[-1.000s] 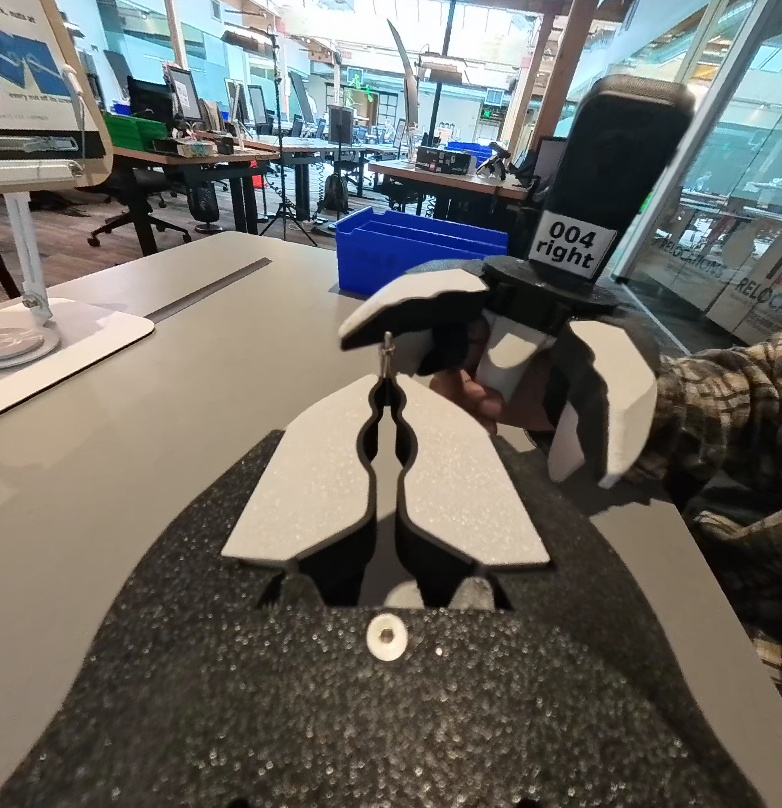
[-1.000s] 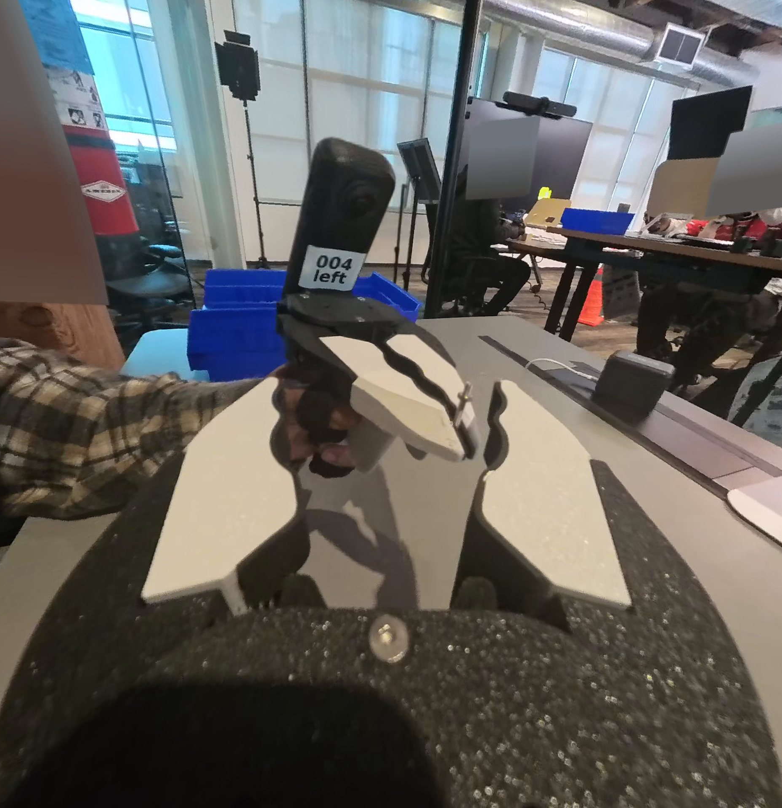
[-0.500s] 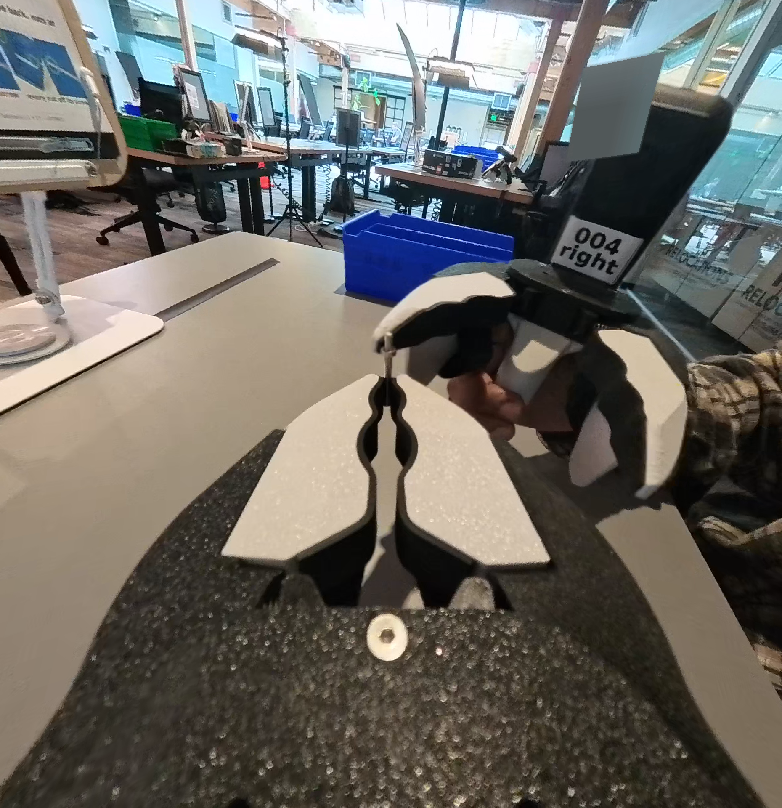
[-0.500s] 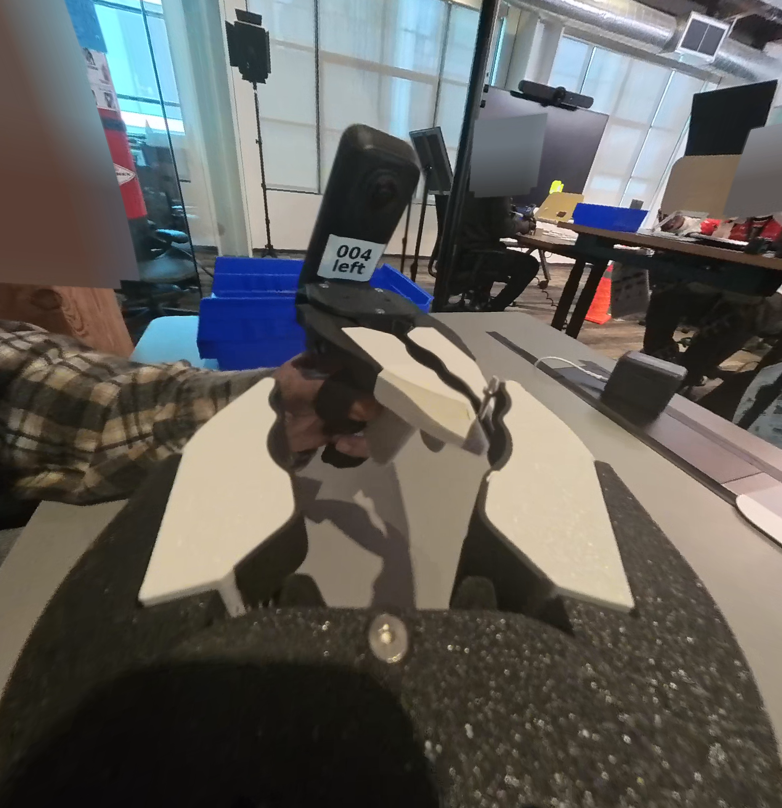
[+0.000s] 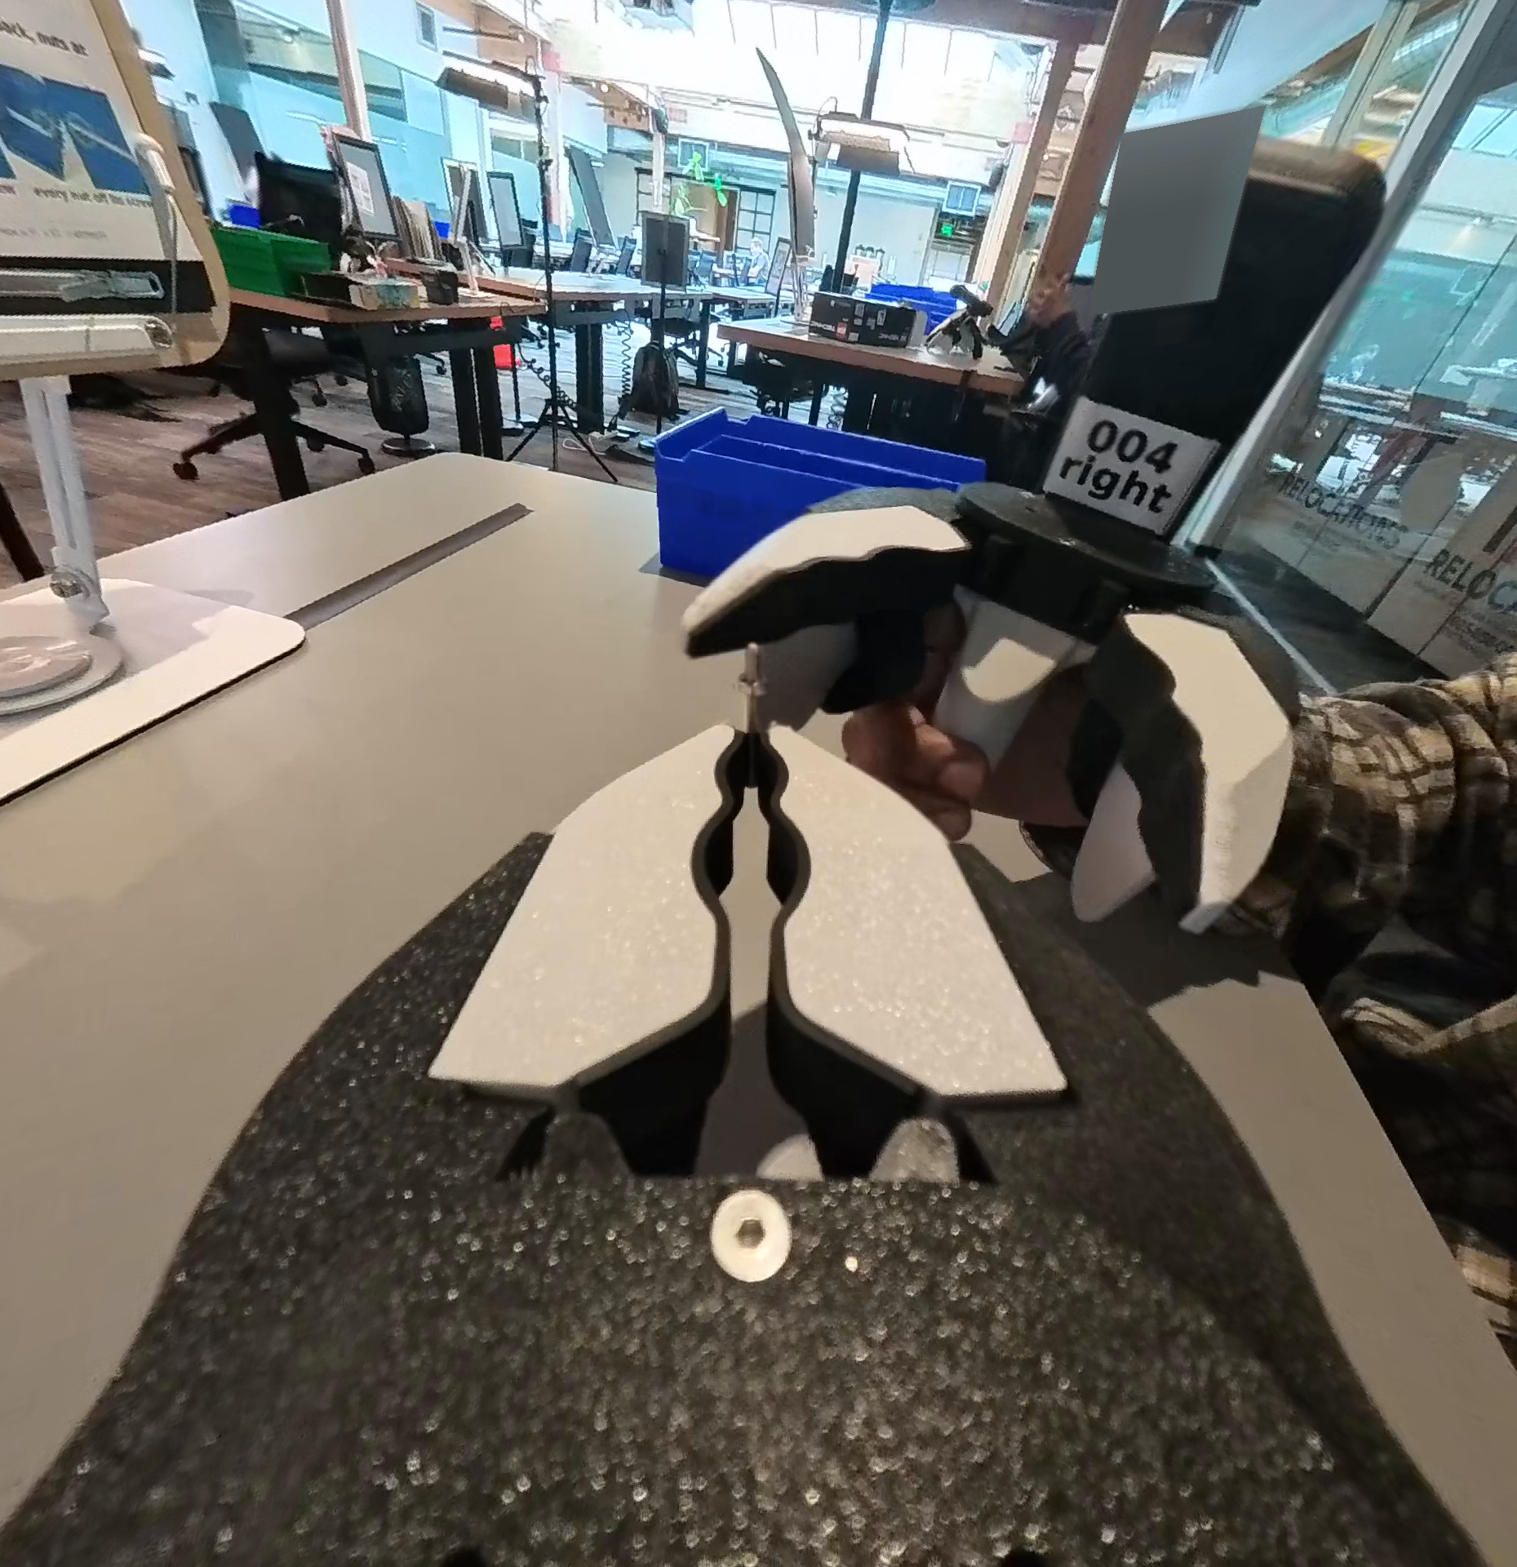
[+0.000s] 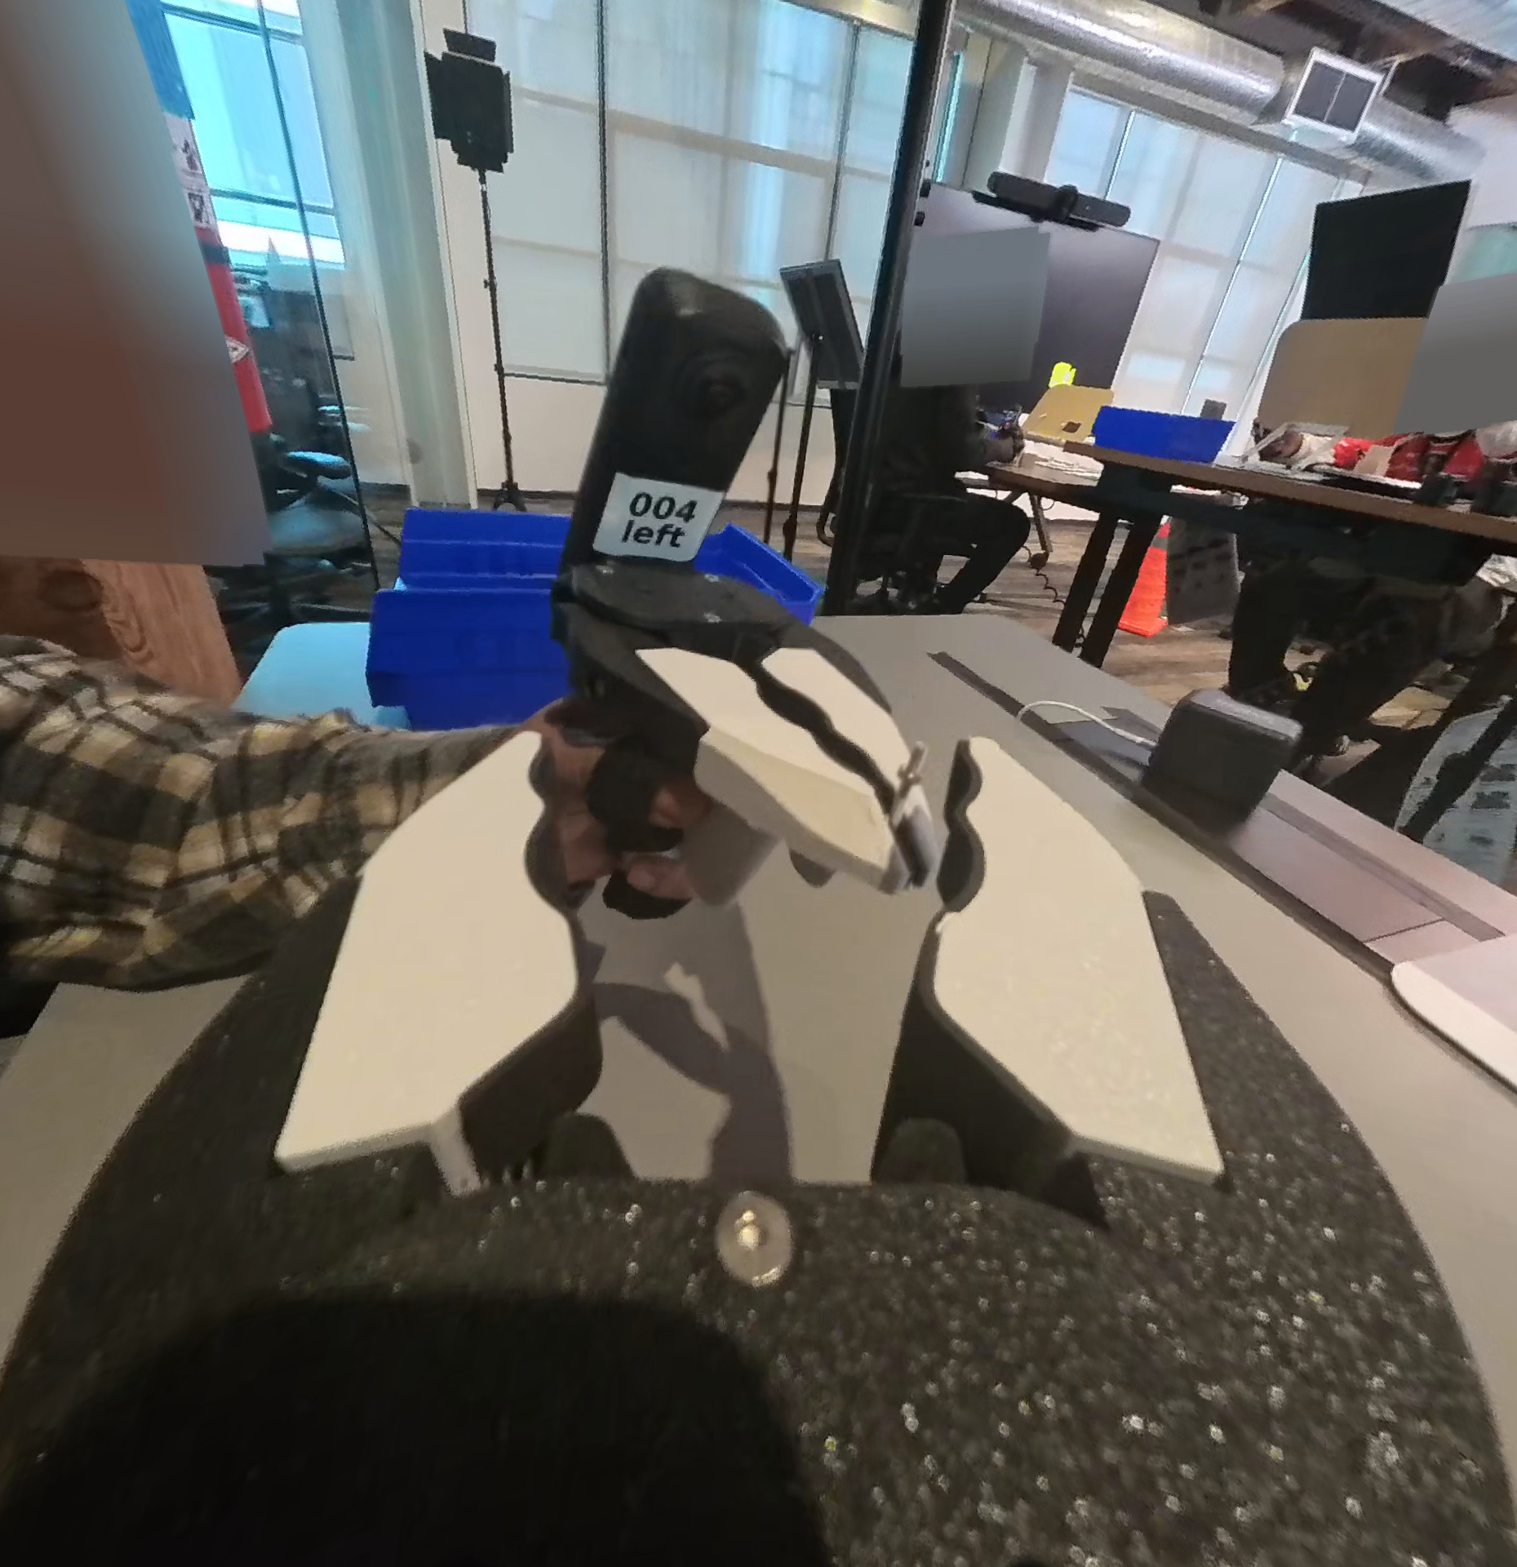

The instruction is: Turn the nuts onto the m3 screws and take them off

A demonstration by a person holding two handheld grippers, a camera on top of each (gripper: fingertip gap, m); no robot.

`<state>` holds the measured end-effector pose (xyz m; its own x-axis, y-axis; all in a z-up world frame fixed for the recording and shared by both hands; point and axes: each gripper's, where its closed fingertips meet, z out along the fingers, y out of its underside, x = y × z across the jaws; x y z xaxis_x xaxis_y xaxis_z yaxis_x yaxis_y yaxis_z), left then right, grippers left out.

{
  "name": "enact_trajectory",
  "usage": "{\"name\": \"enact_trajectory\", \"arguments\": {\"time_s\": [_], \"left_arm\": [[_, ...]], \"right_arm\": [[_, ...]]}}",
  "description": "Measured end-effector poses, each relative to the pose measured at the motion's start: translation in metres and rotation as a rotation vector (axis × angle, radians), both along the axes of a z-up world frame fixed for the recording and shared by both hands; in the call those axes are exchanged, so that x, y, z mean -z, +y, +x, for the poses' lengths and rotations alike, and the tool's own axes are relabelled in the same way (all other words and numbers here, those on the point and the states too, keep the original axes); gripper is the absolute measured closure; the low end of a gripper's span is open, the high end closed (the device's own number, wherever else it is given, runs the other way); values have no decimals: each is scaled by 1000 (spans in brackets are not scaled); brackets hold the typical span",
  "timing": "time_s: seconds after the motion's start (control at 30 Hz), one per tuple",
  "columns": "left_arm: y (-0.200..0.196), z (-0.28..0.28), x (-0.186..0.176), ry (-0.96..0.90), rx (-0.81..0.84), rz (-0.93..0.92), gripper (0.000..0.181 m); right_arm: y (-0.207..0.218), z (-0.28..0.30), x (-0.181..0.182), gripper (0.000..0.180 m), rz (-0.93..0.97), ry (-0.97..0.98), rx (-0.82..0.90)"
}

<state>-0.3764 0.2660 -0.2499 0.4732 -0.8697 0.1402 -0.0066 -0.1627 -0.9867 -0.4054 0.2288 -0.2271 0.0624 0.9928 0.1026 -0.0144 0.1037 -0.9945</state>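
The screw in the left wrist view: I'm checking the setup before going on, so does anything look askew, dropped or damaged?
Nothing stands out. The left gripper is shut on the screw, which stands upright from its tips with the nut on it. The right gripper is open around the screw. The grey table shows no spilled parts.

Bare table lay open to the left of my left gripper. Ahead, my right gripper blocked the way, one of its fingers directly over the screw. A blue bin stood behind it; a white stand base occupied the far left. A dark box sat to the right.
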Motion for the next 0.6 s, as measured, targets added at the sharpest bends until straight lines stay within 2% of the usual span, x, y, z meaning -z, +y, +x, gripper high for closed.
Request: {"name": "enact_trajectory", "arguments": {"time_s": [0.17, 0.27, 0.5, 0.6], "left_arm": [[1, -2, 1, 5, -7, -2, 179], [1, -3, -1, -6, -5, -4, 179], [1, -2, 1, -2, -6, -8, 179], [1, -2, -1, -12, -1, -9, 179]], "right_arm": [[-7, -7, 6, 86, 6, -26, -17], [-5, 1, 2, 92, -2, -5, -9], [-7, -5, 8, 86, -9, -27, -21], [-4, 3, 3, 92, 0, -8, -1]]}}
